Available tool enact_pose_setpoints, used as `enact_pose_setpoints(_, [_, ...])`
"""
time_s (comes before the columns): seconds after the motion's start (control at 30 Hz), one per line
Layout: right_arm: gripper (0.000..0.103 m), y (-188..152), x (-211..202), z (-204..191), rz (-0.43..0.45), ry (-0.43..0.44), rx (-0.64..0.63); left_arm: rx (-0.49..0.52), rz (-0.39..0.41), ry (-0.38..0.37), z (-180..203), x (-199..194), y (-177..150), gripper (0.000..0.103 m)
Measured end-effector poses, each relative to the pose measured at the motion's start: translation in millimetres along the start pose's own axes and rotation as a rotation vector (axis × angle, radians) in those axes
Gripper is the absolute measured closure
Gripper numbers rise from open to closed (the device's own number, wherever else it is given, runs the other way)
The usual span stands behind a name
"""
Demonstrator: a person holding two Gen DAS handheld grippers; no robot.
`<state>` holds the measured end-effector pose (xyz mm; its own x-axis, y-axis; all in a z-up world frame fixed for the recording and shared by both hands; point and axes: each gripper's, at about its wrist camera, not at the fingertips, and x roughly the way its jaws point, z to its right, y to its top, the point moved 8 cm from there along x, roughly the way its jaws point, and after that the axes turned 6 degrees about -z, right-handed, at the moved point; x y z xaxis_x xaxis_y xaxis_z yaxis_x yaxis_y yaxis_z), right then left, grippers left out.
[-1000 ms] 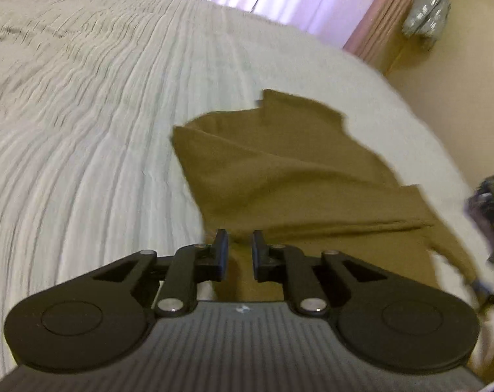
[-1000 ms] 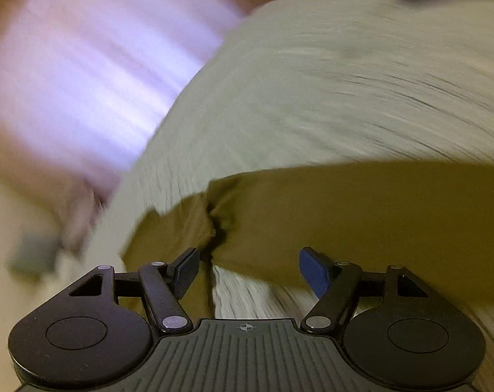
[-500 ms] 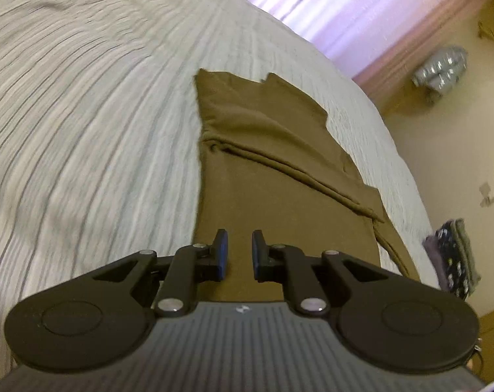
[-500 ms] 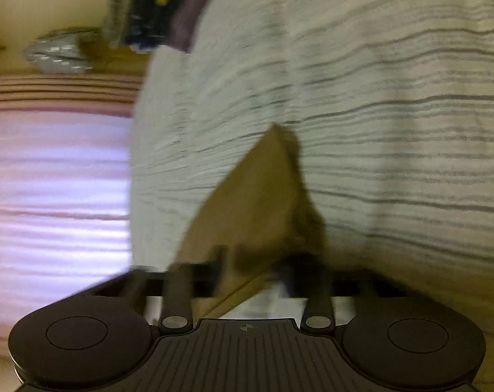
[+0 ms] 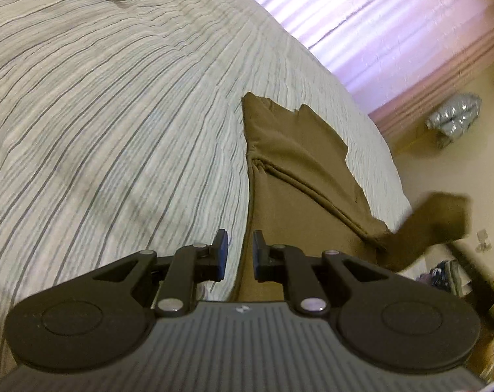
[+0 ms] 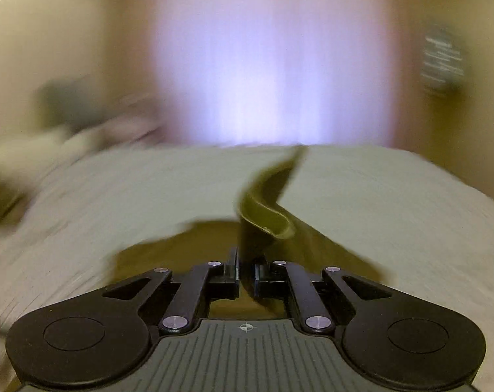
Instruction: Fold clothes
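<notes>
With right gripper (image 6: 246,276) just closed on the lifted sleeve of the brown garment (image 5: 299,176) lying on the bed (image 5: 116,114), probably best to carry it slowly across, left gripper (image 5: 240,254) nearly shut, empty, above the garment's edge.

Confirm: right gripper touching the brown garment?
Touching. The right wrist view shows the right gripper with jaws just closed on a fold of the brown garment.
</notes>
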<state>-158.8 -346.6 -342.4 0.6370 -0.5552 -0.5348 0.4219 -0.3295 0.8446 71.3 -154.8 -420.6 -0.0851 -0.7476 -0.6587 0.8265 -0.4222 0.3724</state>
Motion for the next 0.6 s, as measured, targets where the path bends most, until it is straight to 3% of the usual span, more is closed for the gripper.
enact_pose_setpoints(0.03, [0.074, -13.2, 13.6, -31.1, -0.055, 0.054, -0.071, -0.010, -0.008, -0.002, 0.2, 0.6, -2.3, 0.093])
enact_pose_setpoints(0.07, [0.027, -31.2, 27.0, -53.0, -0.123, 0.091, -0.122, -0.015, -0.016, -0.009, 2.0, 1.4, -4.9, 0.092])
enact_pose_setpoints(0.1, [0.012, -49.3, 37.3, -65.7, -0.170, 0.108, -0.145, -0.017, -0.025, -0.018, 4.3, 2.3, -7.4, 0.088])
enact_pose_setpoints(0.23, [0.009, -91.7, 37.7, -62.3, -0.260, 0.122, -0.149, -0.023, -0.059, -0.086, 24.4, 12.0, -15.8, 0.078])
enact_pose_setpoints(0.37, [0.009, -102.0, 15.7, 2.4, -0.254, 0.013, 0.008, -0.021, -0.110, -0.128, 48.4, 42.8, -21.8, 0.071])
enact_pose_setpoints(0.43, [0.009, -103.8, 6.5, 38.8, -0.251, -0.058, 0.089, -0.011, -0.125, -0.126, 60.2, 61.4, -22.1, 0.071])
enact_pose_setpoints(0.6, [0.009, -125.7, -10.2, 102.7, -0.275, -0.128, 0.284, 0.033, -0.145, -0.093, 84.4, 101.2, -18.8, 0.071])
